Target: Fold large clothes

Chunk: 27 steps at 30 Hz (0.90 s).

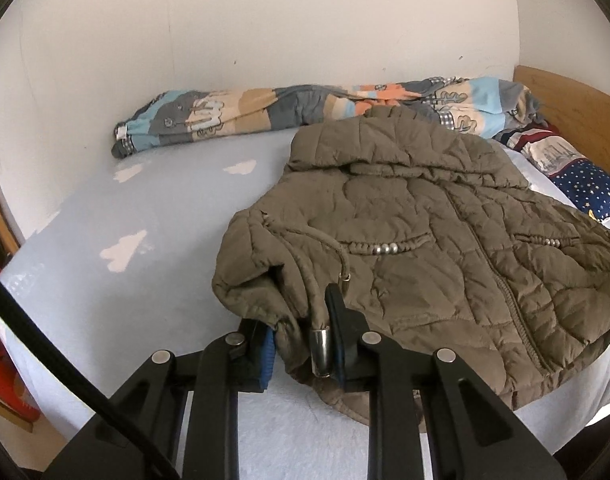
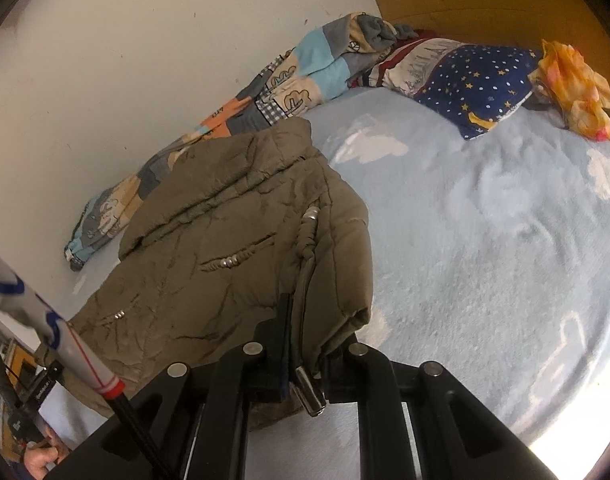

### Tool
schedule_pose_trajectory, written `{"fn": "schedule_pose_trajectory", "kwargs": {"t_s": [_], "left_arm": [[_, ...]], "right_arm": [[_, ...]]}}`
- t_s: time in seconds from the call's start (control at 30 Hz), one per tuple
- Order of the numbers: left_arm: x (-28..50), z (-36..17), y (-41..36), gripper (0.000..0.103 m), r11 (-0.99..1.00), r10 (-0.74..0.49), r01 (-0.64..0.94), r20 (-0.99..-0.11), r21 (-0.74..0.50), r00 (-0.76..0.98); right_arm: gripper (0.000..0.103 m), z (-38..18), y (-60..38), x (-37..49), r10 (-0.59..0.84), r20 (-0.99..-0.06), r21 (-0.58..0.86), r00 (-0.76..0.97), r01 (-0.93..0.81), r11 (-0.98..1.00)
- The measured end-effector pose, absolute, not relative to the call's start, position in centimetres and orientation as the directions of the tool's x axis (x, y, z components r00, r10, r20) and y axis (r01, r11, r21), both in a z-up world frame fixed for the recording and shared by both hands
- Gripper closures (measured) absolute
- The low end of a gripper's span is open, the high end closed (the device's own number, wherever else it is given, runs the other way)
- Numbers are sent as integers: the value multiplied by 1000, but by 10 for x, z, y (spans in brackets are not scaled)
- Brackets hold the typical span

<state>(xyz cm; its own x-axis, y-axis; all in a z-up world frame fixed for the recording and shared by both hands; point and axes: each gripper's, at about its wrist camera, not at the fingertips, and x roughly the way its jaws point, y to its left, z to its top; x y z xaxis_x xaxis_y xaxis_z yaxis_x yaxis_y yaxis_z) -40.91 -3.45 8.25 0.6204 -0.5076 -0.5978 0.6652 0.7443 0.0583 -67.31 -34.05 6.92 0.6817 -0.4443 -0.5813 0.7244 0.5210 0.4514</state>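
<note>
- So, biggest thing first: the bed (image 1: 153, 216) with its pale blue cloud-print sheet fills both views, and it's the work surface for the fold.
- Up at 12 o'clock in the left wrist view, a rolled patchwork quilt (image 1: 265, 114) lies along the wall, and a star-print pillow (image 2: 477, 88) sits near the wooden headboard (image 2: 485, 4) around 1 o'clock in the right wrist view. An orange cloth (image 2: 573, 84) is bunched just beside the pillow.
- The olive quilted jacket (image 1: 425, 240) lies front-up on the sheet, hood toward the quilt, hem toward the person. Both sleeves look already tucked in, so my read is the side folds are done and the lengthwise fold is in hand.
- The left gripper (image 1: 301, 340) is at 6 o'clock in its own view, jaws pinching the folded near-left corner of the jacket.
- The right gripper (image 2: 305, 344) is also at 6 o'clock in its view, jaws closed on the near-right corner fold.
- Smallest bits: a drawcord with a metal tip (image 1: 320, 350) dangles right between the left fingers, and another metal cord tip (image 2: 309, 394) hangs by the right ones.
- Next move, I'd guess: lift both corners together and carry the hem toward 12 o'clock over the hood. It calls for even height on both sides so the puffy layers don't slide apart, and for watching that those cords don't snag.
</note>
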Motion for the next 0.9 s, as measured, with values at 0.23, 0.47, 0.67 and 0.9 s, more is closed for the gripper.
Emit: {"fn": "schedule_pose_trajectory", "kwargs": {"t_s": [0.23, 0.47, 0.67, 0.9], "left_arm": [[-409, 87, -31, 81, 746, -506, 663, -596, 60, 623], [-411, 91, -28, 81, 745, -509, 663, -579, 74, 637], [-415, 92, -27, 81, 744, -510, 664, -574, 80, 641], [-416, 95, -26, 81, 743, -513, 664, -567, 84, 645]], "right_arm": [[92, 73, -331, -682, -437, -573, 472, 693, 715, 515], [92, 74, -329, -685, -433, -570, 484, 699, 711, 510], [92, 74, -329, -685, -428, -567, 489, 704, 705, 513], [92, 76, -328, -685, -424, -560, 498, 712, 698, 515]]}}
